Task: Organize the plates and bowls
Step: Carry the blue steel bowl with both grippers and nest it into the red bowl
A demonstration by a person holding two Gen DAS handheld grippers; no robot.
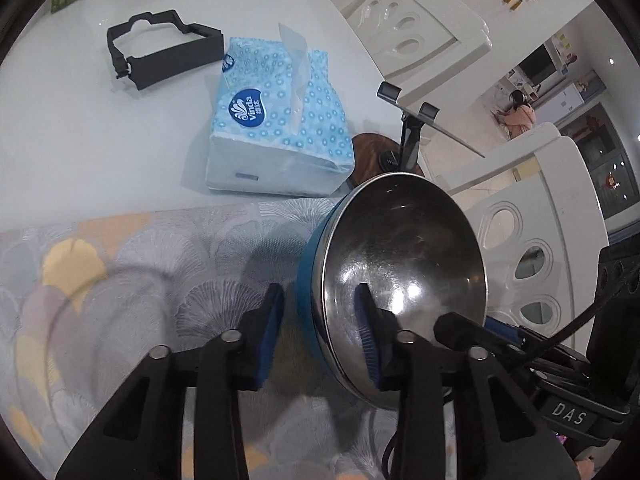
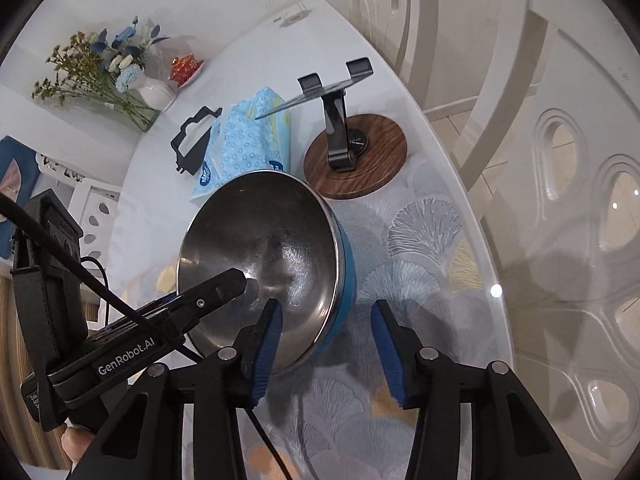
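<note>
Bowl (image 1: 400,264): steel inside, blue outside, tilted on edge over the patterned cloth (image 1: 140,264); lower right of centre in the left wrist view, centre in the right wrist view (image 2: 264,248).
Left hand-held gripper (image 1: 320,336): straddling the bowl's rim, one blue pad inside, one outside; a gap shows beside the outer pad, so not clamped (contact of the inner pad hard to judge).
Right hand-held gripper (image 2: 326,344): likewise astride the opposite rim, left pad inside the bowl, right pad well clear of the blue wall; jaws apart.
Desk (image 1: 100,128): white, glossy, cloth over its near part.
Tissue pack (image 1: 276,136): blue-dotted, just beyond the bowl.
Black frame (image 1: 160,48): upper left, behind the tissues.
Phone stand (image 2: 340,120): on a round wooden base, upper centre.
Flowers (image 2: 104,68): upper left, in a white vase.
</note>
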